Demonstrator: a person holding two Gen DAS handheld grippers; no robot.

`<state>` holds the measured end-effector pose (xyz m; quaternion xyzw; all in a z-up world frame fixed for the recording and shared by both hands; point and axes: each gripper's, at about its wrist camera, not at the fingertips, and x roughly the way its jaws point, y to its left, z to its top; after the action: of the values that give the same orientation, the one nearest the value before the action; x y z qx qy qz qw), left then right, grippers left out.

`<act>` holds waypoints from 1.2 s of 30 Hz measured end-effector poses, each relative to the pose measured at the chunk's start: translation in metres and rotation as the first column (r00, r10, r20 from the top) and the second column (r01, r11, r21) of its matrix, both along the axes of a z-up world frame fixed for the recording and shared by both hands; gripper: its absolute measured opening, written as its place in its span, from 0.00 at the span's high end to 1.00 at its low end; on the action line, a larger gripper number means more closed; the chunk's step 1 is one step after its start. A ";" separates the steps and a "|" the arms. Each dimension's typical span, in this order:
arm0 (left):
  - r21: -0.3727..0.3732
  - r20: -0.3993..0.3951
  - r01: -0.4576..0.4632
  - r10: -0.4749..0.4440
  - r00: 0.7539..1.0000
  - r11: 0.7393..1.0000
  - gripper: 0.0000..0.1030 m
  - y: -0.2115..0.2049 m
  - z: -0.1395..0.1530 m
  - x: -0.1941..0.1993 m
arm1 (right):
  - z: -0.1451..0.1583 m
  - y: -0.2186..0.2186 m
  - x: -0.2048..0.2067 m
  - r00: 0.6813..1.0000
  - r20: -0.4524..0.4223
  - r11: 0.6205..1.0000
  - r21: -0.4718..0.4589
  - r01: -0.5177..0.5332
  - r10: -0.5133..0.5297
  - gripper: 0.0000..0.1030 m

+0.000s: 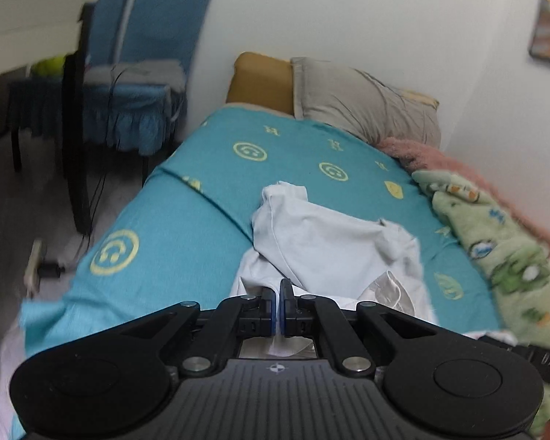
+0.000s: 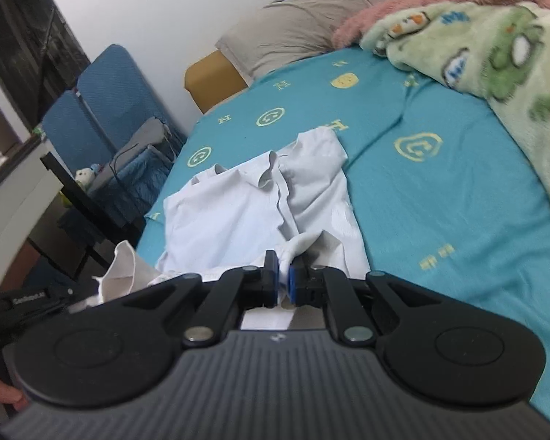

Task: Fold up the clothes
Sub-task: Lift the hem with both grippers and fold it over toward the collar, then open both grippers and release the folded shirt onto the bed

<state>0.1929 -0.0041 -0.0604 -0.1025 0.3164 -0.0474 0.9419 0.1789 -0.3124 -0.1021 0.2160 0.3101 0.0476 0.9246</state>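
1. Closest to us in each wrist view is the black body of our tongs, with blue pads at the tips.
2. Our left tongs (image 1: 278, 293) are closed, the pads pressed together with a thin edge of the white shirt (image 1: 330, 234) pinched between them; white cloth also shows through the gap behind the pads.
3. Our right tongs (image 2: 283, 281) are nearly closed and grip a bunched fold of the same white shirt (image 2: 238, 220), which fills the narrow gap between the pads.
4. We see the shirt lying crumpled on the teal bedsheet (image 2: 440, 201), near the bed's near edge, its collar (image 2: 271, 172) turned up and its front rumpled into folds.
5. From the left view the shirt is heaped into a loose mound, and a pale, shiny patch of cloth sits beside our tongs.
6. Both tongs point downward at a slant toward the bed, each at the shirt's near hem, side by side.
7. We notice part of the left tongs' handle at the lower left of the right view, and fingers (image 2: 0, 399) at that view's bottom left corner.
8. Farther up the bed lie a grey pillow (image 1: 366, 102) and a green printed blanket (image 1: 495, 249) with a pink fleece (image 1: 440, 157) behind it.
9. Beside the bed stands a chair with a blue cover (image 1: 143, 73).
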 end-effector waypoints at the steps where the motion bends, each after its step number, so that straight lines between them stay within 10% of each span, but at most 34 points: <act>1: 0.029 0.000 0.007 -0.007 1.000 1.000 0.98 -0.005 -0.007 0.008 | -0.004 0.002 0.008 1.000 0.001 1.000 -0.022 -0.006 0.006 0.91; 14: 0.107 -0.146 0.034 -0.018 0.989 0.994 0.95 -0.021 -0.072 0.060 | -0.051 0.015 0.052 0.998 -0.055 0.988 -0.156 -0.024 0.016 0.89; 17: 0.132 -0.126 0.045 -0.029 0.992 0.990 0.76 -0.026 -0.065 0.054 | -0.047 0.016 0.050 0.998 -0.059 0.984 -0.173 -0.032 0.022 0.87; 18: 0.144 -0.108 0.046 -0.031 0.994 0.989 0.55 -0.027 -0.061 0.050 | -0.044 0.016 0.048 0.998 -0.060 0.983 -0.178 -0.034 0.023 0.85; 22: 0.168 -0.012 0.079 -0.078 0.997 0.983 0.28 -0.031 -0.040 0.025 | -0.029 0.015 0.029 1.000 -0.003 0.984 -0.180 0.008 -0.008 0.18; 36: 0.218 0.128 0.094 -0.124 0.984 0.971 0.04 -0.038 0.016 -0.071 | 0.028 0.031 -0.059 0.994 0.108 0.972 -0.233 0.031 -0.005 0.18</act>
<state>0.1222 -0.0426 -0.0445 0.0193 0.2577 -0.0723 0.9633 0.1199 -0.2810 -0.0737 0.1054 0.2618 0.0137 0.9593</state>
